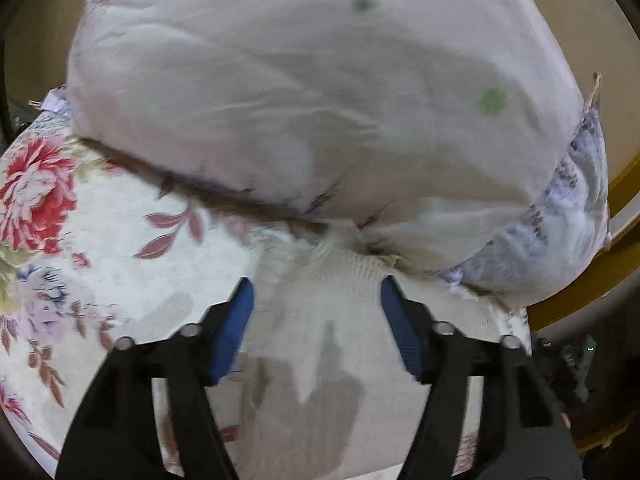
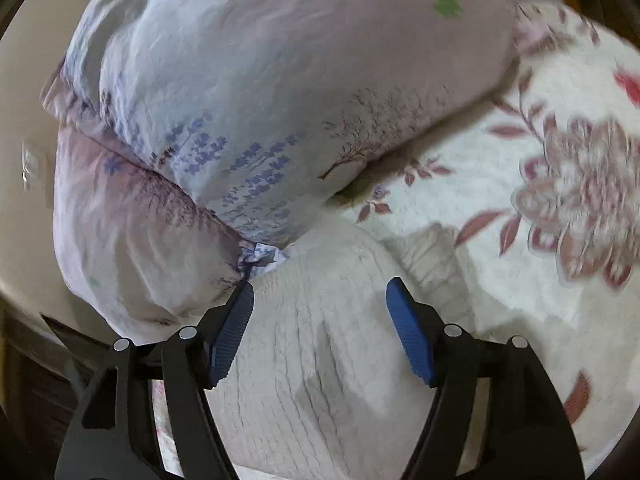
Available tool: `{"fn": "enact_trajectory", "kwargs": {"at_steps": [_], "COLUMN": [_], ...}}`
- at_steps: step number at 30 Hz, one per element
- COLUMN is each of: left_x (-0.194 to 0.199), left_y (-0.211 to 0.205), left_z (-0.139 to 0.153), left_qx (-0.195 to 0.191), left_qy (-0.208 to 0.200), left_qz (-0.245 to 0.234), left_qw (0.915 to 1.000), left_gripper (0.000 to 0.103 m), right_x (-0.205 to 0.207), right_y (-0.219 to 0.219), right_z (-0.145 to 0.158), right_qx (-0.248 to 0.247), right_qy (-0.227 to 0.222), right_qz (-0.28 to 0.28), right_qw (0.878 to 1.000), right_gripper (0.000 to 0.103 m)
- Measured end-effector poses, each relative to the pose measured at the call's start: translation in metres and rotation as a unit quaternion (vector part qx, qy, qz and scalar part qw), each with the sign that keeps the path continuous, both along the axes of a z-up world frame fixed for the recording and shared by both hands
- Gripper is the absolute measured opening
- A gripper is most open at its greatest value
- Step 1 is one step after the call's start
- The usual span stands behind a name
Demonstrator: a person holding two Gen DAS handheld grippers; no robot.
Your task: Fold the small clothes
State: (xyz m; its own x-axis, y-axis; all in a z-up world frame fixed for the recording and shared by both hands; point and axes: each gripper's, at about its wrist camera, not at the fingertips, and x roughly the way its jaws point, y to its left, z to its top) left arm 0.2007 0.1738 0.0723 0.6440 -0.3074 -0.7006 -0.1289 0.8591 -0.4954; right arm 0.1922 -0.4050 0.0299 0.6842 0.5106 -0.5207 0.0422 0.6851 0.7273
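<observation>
A small white knitted garment (image 2: pixel 316 340) lies on a floral bedspread (image 2: pixel 500 184), its far edge against a stack of pillows. In the left wrist view the garment (image 1: pixel 336 308) spreads flat under the gripper. My left gripper (image 1: pixel 318 292) is open just above the garment, blue pads (image 1: pixel 234 328) wide apart, holding nothing. My right gripper (image 2: pixel 320 292) is open too, low over the garment's ribbed knit, blue pads (image 2: pixel 408 332) apart and empty.
Two plump pillows with pale lilac flower print (image 2: pixel 280 92) are stacked right ahead of both grippers, also seen in the left wrist view (image 1: pixel 312 96). A wooden bed frame (image 1: pixel 592 280) runs along the right. The bedspread (image 1: pixel 80 240) extends to the left.
</observation>
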Motion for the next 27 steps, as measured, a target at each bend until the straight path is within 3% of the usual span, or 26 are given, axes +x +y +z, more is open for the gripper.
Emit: {"fn": "enact_trajectory", "kwargs": {"at_steps": [4, 8, 9, 10, 11, 13, 15, 18, 21, 24, 25, 26, 27], "left_x": [-0.005, 0.004, 0.008, 0.012, 0.014, 0.016, 0.010, 0.005, 0.015, 0.039, 0.047, 0.058, 0.064], "left_y": [0.004, -0.005, -0.010, -0.015, -0.021, -0.021, -0.021, -0.057, -0.131, -0.220, -0.246, -0.277, -0.296], "left_z": [-0.032, -0.063, -0.063, -0.066, -0.070, -0.069, -0.058, -0.020, 0.015, 0.020, 0.016, 0.007, -0.003], "left_qx": [0.001, -0.039, -0.037, -0.051, -0.066, -0.082, -0.128, -0.185, -0.227, -0.295, -0.309, -0.337, -0.369], "left_qy": [0.050, 0.084, 0.071, 0.072, 0.084, 0.081, 0.063, 0.017, -0.021, -0.025, -0.016, 0.009, 0.035], "left_qz": [-0.035, -0.039, -0.035, -0.043, -0.041, -0.025, -0.020, -0.046, -0.117, -0.175, -0.191, -0.217, -0.234], "left_qw": [0.9982, 0.9949, 0.9962, 0.9952, 0.9934, 0.9931, 0.9895, 0.9814, 0.9665, 0.9389, 0.9317, 0.9161, 0.8988], "left_gripper": [0.066, 0.053, 0.049, 0.033, 0.026, 0.018, 0.015, 0.014, 0.013, 0.015, 0.021, 0.029, 0.030], "right_x": [-0.022, -0.028, -0.029, -0.031, -0.031, -0.031, -0.034, -0.038, -0.041, -0.040, -0.040, -0.039, -0.038], "right_y": [-0.004, -0.012, -0.014, -0.010, -0.010, -0.009, -0.015, -0.030, -0.051, -0.079, -0.085, -0.091, -0.096], "right_z": [-0.012, -0.022, -0.022, -0.021, -0.021, -0.020, -0.018, -0.015, -0.009, -0.006, -0.005, -0.005, -0.005], "right_qx": [-0.043, -0.012, -0.011, -0.012, -0.012, -0.015, -0.014, -0.019, -0.035, -0.039, -0.038, -0.038, -0.039], "right_qy": [-0.003, 0.006, 0.004, 0.003, 0.003, 0.003, 0.002, -0.003, -0.011, -0.015, -0.014, -0.013, -0.010], "right_qz": [0.011, 0.014, 0.016, 0.020, 0.026, 0.038, 0.042, 0.033, 0.018, -0.005, -0.009, -0.012, -0.013], "right_qw": [0.999, 1.000, 1.000, 1.000, 1.000, 0.999, 0.999, 0.999, 0.999, 0.999, 0.999, 0.999, 0.999], "right_gripper": [0.077, 0.077, 0.077, 0.077, 0.078, 0.078, 0.078, 0.078, 0.078, 0.078, 0.078, 0.078, 0.079]}}
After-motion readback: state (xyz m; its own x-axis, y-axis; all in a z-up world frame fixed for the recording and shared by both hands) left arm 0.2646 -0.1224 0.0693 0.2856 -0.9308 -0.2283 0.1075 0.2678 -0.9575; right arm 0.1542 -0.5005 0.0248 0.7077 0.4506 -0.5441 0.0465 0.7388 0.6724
